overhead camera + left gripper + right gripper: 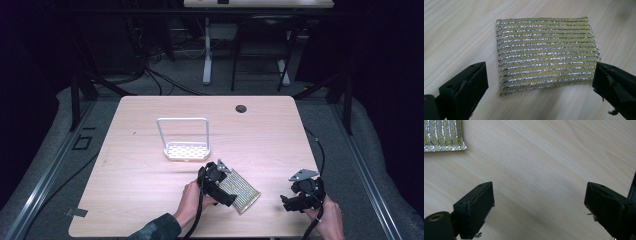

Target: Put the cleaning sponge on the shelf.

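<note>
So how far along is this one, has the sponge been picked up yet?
Not yet. Nothing looks done: the gold scouring sponge lies flat on the table, and the white rack farther back stands apart from it. In hand: the left gripper is open over the sponge's near edge, fingers either side, not touching. The right gripper is open above bare wood. Left: grasping, lifting, probably placing it.

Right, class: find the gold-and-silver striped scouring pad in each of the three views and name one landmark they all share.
High view: the scouring pad lies lower centre on the table, just right of the left gripper.
Left gripper view: the pad sits in the middle, flat, ahead of the wide-open jaws.
Right gripper view: one corner of the pad shows at top left.
Shared landmark: the pale wooden tabletop under the pad.
</note>
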### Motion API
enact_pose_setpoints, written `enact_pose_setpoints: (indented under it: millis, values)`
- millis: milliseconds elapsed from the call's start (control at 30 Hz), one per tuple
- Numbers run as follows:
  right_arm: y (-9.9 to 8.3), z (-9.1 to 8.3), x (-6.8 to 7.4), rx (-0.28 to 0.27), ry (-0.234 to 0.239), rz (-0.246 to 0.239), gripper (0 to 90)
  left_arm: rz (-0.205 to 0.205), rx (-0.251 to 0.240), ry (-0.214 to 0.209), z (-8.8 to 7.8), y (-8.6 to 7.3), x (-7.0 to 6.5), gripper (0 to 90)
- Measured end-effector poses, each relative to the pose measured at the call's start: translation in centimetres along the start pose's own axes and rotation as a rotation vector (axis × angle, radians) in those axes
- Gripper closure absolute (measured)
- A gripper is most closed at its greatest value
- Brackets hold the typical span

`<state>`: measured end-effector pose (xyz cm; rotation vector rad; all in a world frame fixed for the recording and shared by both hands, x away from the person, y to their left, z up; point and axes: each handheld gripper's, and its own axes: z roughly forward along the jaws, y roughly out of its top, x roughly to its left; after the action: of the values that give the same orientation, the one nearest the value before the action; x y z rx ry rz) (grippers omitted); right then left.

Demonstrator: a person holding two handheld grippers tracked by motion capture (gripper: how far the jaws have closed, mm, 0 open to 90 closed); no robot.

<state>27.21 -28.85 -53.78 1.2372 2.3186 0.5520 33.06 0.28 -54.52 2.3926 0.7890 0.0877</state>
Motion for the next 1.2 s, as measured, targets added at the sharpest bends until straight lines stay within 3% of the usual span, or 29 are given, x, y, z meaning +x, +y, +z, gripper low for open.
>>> enact_pose_setpoints:
  millis: [167, 367, 667, 933, 1200]
  values:
    - [-0.4, -0.7, 0.2, -0.021, -0.014, 0.013, 9.1, -0.008, 0.009, -0.012, 0.6, 0.6, 0.6, 0.1]
    - [-0.8, -0.9, 0.5, -0.01, -0.027, 0.007, 9.1, 0.01, 0.02, -0.028, 1.5, 1.3, 0.2, 0.1]
    - [-0.7, -0.8, 0.5, -0.01, -0.024, -0.002, 9.2, 0.0, 0.05, -0.041, 2.5, 1.5, 0.7, 0.2]
    - [-0.7, -0.8, 0.4, -0.012, -0.019, -0.002, 9.2, 0.015, 0.086, -0.009, 3.3, 1.6, 0.1, 3.7]
    - [-0.7, -0.5, 0.3, 0.003, -0.014, -0.009, 9.2, 0.015, 0.086, 0.0, 3.3, 1.3, 0.0, 8.3]
